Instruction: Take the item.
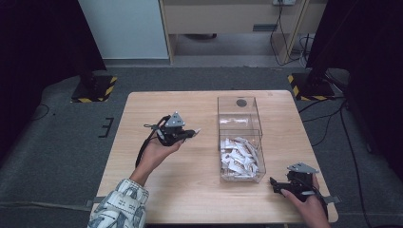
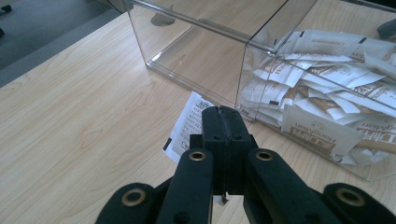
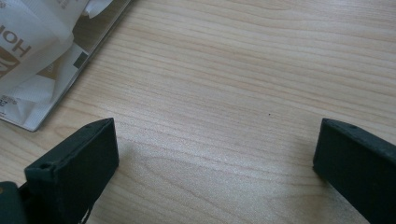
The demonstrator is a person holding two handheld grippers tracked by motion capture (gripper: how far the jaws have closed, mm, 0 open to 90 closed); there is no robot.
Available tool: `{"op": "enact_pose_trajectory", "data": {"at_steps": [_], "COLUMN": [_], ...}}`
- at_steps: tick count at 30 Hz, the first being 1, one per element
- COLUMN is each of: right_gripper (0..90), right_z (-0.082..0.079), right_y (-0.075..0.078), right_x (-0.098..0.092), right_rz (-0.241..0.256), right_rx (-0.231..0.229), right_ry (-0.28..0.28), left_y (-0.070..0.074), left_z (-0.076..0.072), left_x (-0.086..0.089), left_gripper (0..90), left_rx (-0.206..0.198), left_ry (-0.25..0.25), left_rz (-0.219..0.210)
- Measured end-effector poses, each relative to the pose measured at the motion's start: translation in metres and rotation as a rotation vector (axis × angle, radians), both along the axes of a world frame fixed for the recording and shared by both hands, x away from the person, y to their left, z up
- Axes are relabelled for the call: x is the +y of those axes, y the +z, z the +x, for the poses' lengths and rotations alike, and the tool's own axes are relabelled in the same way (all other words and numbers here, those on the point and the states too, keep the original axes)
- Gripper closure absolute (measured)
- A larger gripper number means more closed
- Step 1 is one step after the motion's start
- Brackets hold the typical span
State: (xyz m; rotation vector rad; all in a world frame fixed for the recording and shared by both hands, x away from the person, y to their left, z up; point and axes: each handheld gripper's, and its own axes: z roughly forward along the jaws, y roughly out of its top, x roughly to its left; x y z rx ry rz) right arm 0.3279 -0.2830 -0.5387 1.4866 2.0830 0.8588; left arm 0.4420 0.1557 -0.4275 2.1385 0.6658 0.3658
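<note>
A clear plastic box [image 1: 240, 137] with two compartments stands on the wooden table [image 1: 190, 190]. Its near compartment holds several white sachets [image 1: 239, 158]; its far compartment holds little. My left gripper [image 1: 192, 133] is left of the box, shut on a white sachet [image 2: 189, 122] with black print, held above the table close to the box wall [image 2: 196, 60]. My right gripper [image 1: 274, 183] rests low near the table's front right corner, jaws wide open with bare wood [image 3: 219, 140] between them. The box's sachets [image 3: 32, 42] lie at the upper left of the right gripper view.
The table's front edge lies close under both hands. Grey carpet [image 1: 62, 142] surrounds the table. Two stand bases with yellow-black tape [image 1: 95, 89] sit beyond the far corners. A cabinet [image 1: 233, 19] and cables are at the back.
</note>
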Motion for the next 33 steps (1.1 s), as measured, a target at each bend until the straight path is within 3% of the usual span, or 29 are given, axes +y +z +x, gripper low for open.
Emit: {"op": "enact_pose_trajectory", "data": {"at_steps": [20,33], "right_gripper": [0.5,0.5], "right_z": [0.000,0.000], "right_y": [0.000,0.000], "right_x": [0.000,0.000], "right_rz": [0.000,0.000], "right_rx": [0.000,0.000], "right_ry": [0.000,0.000], "left_y": [-0.034,-0.042], "left_z": [0.004,0.009], "left_x": [0.024,0.035], "left_gripper": [89.8,89.8], "left_rx": [0.057,0.066], "left_ry": [0.052,0.080], "left_rz": [0.016,0.028]}}
